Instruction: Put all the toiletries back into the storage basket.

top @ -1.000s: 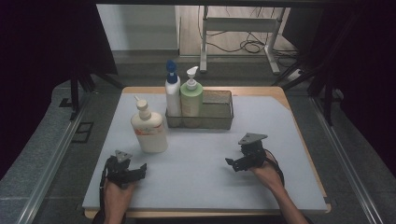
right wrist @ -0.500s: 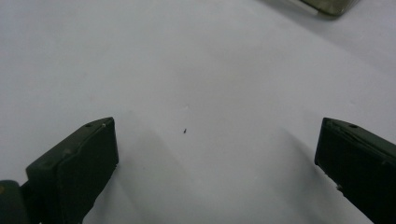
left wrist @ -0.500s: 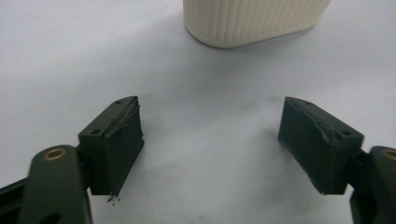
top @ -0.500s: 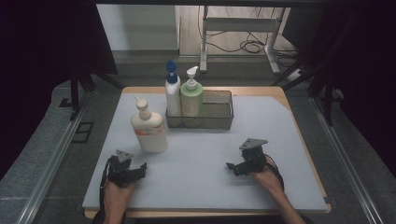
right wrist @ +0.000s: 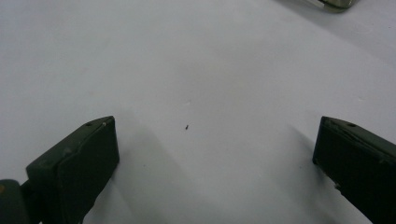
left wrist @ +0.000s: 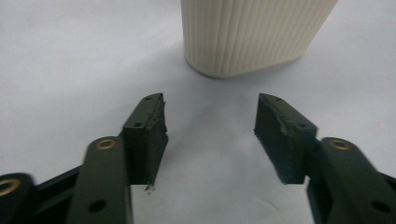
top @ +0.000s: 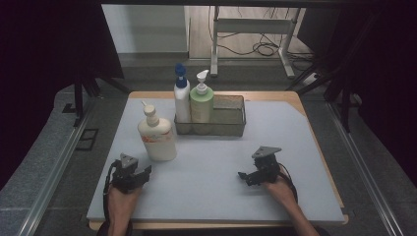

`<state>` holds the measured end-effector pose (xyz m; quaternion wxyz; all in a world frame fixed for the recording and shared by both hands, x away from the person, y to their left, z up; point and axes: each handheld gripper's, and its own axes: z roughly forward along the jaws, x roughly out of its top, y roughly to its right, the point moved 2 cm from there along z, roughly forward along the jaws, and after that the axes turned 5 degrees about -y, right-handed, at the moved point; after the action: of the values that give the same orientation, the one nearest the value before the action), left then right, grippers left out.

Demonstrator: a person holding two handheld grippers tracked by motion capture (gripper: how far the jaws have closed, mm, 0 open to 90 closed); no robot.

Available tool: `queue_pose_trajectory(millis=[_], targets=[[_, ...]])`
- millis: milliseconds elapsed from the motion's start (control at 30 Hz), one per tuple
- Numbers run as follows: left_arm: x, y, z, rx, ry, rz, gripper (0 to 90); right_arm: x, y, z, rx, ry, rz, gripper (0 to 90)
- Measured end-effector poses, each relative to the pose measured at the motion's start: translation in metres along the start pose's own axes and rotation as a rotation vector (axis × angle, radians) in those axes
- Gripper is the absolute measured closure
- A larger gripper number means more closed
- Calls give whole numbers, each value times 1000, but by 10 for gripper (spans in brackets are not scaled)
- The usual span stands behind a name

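Note:
A cream pump bottle (top: 157, 135) with an orange label stands on the grey mat (top: 211, 172), left of centre. Its ribbed base (left wrist: 247, 37) shows just ahead of my left gripper (left wrist: 210, 100). That gripper (top: 143, 172) rests on the mat at the front left, its jaws have just been closing, and they stand half apart with nothing between them. My right gripper (top: 244, 177) lies at the front right, pointing left. In the right gripper view it (right wrist: 217, 123) is wide open over bare mat.
A dark wire basket (top: 228, 118) sits at the back centre and holds a white bottle with a blue pump (top: 182, 101) and a green bottle with a white pump (top: 201, 105). A corner of the basket (right wrist: 334, 3) shows in the right gripper view. Beyond the wooden table edge (top: 324, 162) the floor is dark.

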<state>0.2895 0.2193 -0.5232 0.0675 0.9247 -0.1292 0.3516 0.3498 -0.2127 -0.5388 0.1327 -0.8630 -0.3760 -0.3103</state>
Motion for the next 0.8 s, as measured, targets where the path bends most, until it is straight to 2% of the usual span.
queue_pose_trajectory(millis=[300, 467, 667, 800], targets=[[8, -7, 1, -10, 27, 1, 750, 0, 0, 0, 1, 0, 0, 0], [13, -13, 5, -26, 35, -14, 877, 0, 0, 0, 2, 1, 1, 0], [19, -16, 8, -31, 43, -42, 893, 0, 0, 0, 2, 1, 0, 0], [21, -14, 11, -64, 35, -50, 893, 0, 0, 0, 3, 1, 1, 0]])
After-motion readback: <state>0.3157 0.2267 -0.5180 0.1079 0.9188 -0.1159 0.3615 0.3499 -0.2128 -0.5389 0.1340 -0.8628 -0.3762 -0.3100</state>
